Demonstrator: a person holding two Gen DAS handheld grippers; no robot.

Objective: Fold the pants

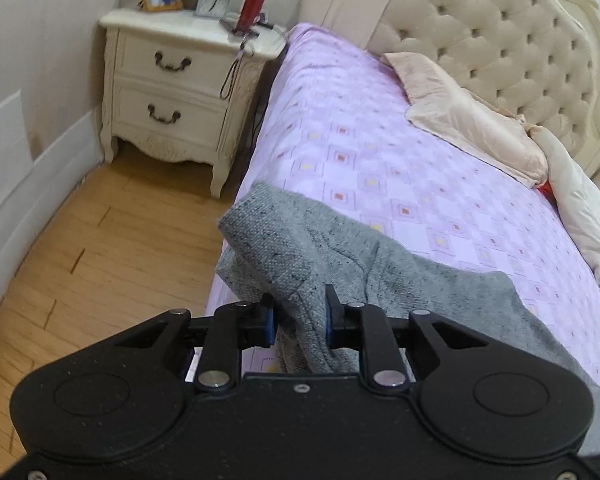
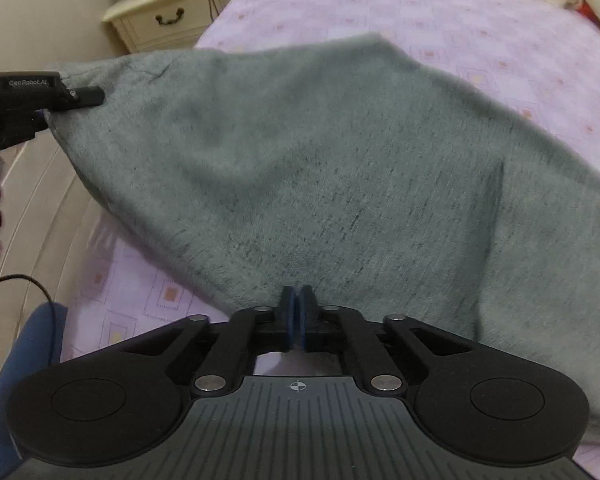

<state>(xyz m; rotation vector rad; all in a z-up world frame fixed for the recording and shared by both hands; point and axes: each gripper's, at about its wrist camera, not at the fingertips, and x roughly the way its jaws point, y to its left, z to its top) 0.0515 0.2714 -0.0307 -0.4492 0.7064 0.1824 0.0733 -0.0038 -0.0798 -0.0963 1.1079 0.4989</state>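
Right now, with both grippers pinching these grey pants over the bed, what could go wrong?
The left gripper holds a thick bunched fold of the pants; uneven layers could slip out mid-lift. The right gripper seems to pinch only a thin edge, so a pull may free it. The left end hangs past the bed's edge and could drop toward the floor.

Bare purple bedsheet (image 1: pixel 380 128) lies open beyond the grey pants (image 1: pixel 380 276), up to the pillow (image 1: pixel 472 120) against the tufted headboard (image 1: pixel 500 32). Left, wooden floor (image 1: pixel 100 240) runs free to the nightstand (image 1: pixel 172 92).
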